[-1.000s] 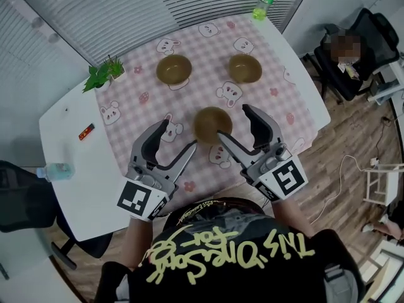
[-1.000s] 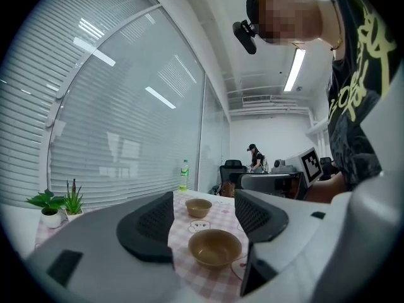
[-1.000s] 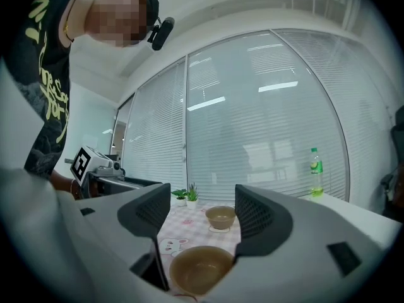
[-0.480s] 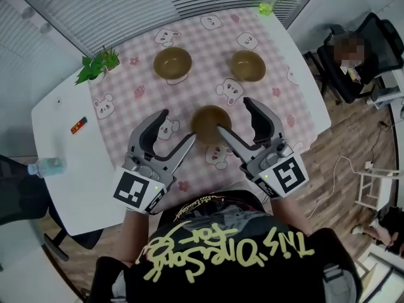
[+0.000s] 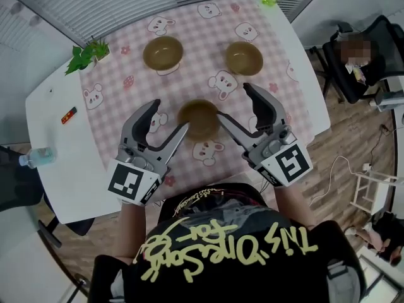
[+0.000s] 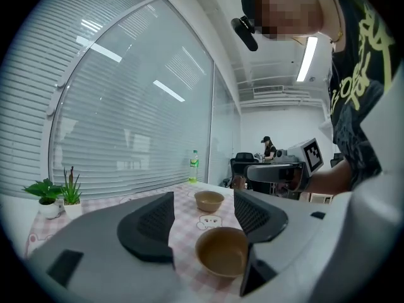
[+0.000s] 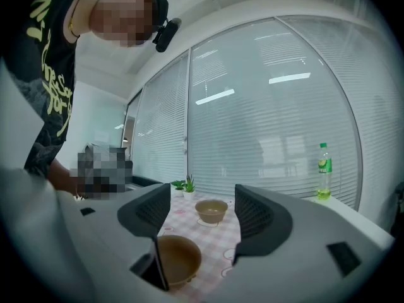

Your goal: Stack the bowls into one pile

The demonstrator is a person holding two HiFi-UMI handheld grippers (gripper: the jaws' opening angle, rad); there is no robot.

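A white table's [image 5: 50, 125] pink checked cloth [image 5: 196, 74] lies mostly bare. The grey plastic left gripper [image 5: 169, 115] hangs just left of the nearest smooth brown round bowl [image 5: 199, 118], jaws wide and empty. Open cloth separates that bowl from the rear-left bowl [image 5: 163, 51] and the rear-right bowl [image 5: 244, 57]. Just right of it, the right gripper [image 5: 233, 101] also gapes empty.

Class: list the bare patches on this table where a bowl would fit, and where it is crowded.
Free: the cloth between the far left bowl and far right bowl; the white tabletop between the small red item and the water bottle. Crowded: around the near bowl, flanked by the left gripper and right gripper.
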